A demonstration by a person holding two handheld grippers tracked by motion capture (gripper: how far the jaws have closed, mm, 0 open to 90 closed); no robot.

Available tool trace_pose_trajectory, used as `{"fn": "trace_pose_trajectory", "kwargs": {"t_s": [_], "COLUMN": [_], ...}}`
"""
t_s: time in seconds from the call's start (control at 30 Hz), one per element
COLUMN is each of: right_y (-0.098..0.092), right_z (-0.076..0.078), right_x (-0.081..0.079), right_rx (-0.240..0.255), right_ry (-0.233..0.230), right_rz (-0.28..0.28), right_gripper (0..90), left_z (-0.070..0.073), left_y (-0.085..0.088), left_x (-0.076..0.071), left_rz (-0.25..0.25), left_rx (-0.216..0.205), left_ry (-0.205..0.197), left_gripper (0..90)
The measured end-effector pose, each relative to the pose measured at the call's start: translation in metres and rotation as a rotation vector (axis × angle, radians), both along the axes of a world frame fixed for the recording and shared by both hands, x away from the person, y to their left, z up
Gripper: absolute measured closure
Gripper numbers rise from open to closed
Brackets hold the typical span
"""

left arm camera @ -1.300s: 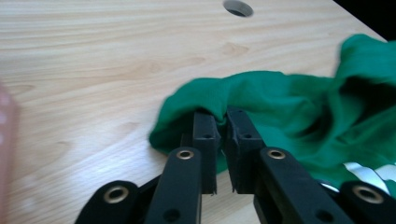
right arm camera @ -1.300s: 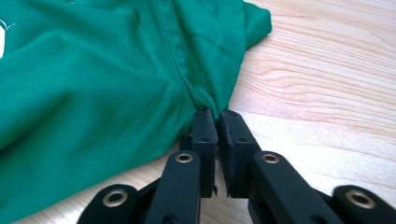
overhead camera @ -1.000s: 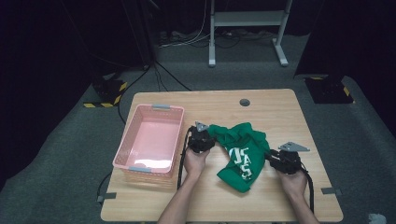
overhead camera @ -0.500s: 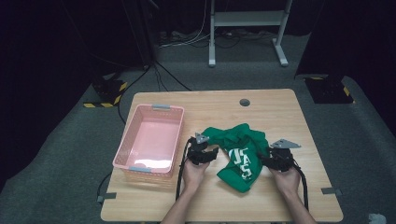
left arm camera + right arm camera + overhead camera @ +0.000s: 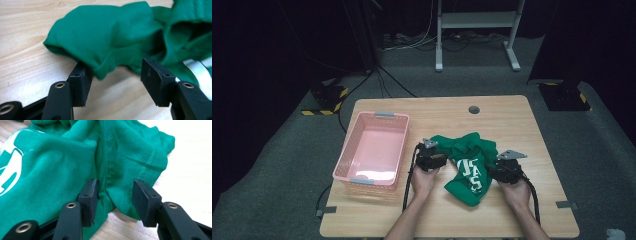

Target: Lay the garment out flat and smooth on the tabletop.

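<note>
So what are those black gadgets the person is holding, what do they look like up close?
Each hand carries a black two-fingered left gripper and right gripper, topped by a grey three-cornered plate. The fingers are blocky black pads on black arms with brass-coloured rivets. A black cable trails back from each. The forearms are bare, no sleeves in sight.

A light wooden worktop stands on grey carpet in a dark room. At upper centre of the frame stands a white metal frame, with cables beside it.

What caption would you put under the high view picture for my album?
Two hand-held grippers, left gripper and right gripper, flank a crumpled green shirt beside a pink basket.
</note>
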State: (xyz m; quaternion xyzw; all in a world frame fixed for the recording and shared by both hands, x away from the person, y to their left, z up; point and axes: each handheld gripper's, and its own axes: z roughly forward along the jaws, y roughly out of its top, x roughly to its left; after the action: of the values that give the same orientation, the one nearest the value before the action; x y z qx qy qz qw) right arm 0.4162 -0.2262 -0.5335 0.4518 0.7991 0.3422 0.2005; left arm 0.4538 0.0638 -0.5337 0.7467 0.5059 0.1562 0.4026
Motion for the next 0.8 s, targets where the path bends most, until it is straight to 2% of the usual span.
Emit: {"fn": "trace_pose_trajectory", "kwargs": {"t_s": [0.07, 0.13, 0.27, 0.33, 0.47, 0.57, 0.67, 0.8], "right_y": [0.001, 0.002, 0.004, 0.003, -0.001, -0.006, -0.013, -0.021], "right_z": [0.0, 0.0, 0.0, 0.0, -0.002, -0.001, 0.0, 0.0], "right_x": [0.0, -0.002, -0.003, -0.005, -0.008, -0.008, -0.009, -0.013], "right_rx": [-0.014, -0.033, -0.047, -0.048, -0.008, -0.005, 0.005, 0.002], "right_ry": [-0.006, -0.012, -0.02, -0.027, -0.037, -0.032, -0.024, -0.024], "right_rz": [0.006, 0.018, 0.042, 0.048, 0.041, 0.042, 0.036, 0.024], "right_gripper": [58.7, 62.2, 74.8, 78.9, 80.8, 81.0, 81.0, 81.1], "left_z": [0.0, 0.0, 0.001, 0.003, 0.011, 0.019, 0.031, 0.046], "left_y": [-0.002, -0.004, -0.001, 0.0, 0.005, 0.01, 0.016, 0.023], "left_x": [0.004, 0.007, 0.011, 0.011, 0.009, 0.009, 0.008, 0.007], "left_rz": [0.002, -0.001, -0.015, -0.023, -0.02, -0.019, -0.016, 0.005], "left_rx": [0.013, 0.019, -0.008, -0.012, -0.036, -0.059, -0.081, -0.08], "left_ry": [0.007, 0.016, 0.039, 0.041, 0.029, 0.015, -0.02, -0.068], "left_gripper": [42.8, 47.3, 75.6, 82.7, 84.4, 84.6, 84.9, 85.1]}}
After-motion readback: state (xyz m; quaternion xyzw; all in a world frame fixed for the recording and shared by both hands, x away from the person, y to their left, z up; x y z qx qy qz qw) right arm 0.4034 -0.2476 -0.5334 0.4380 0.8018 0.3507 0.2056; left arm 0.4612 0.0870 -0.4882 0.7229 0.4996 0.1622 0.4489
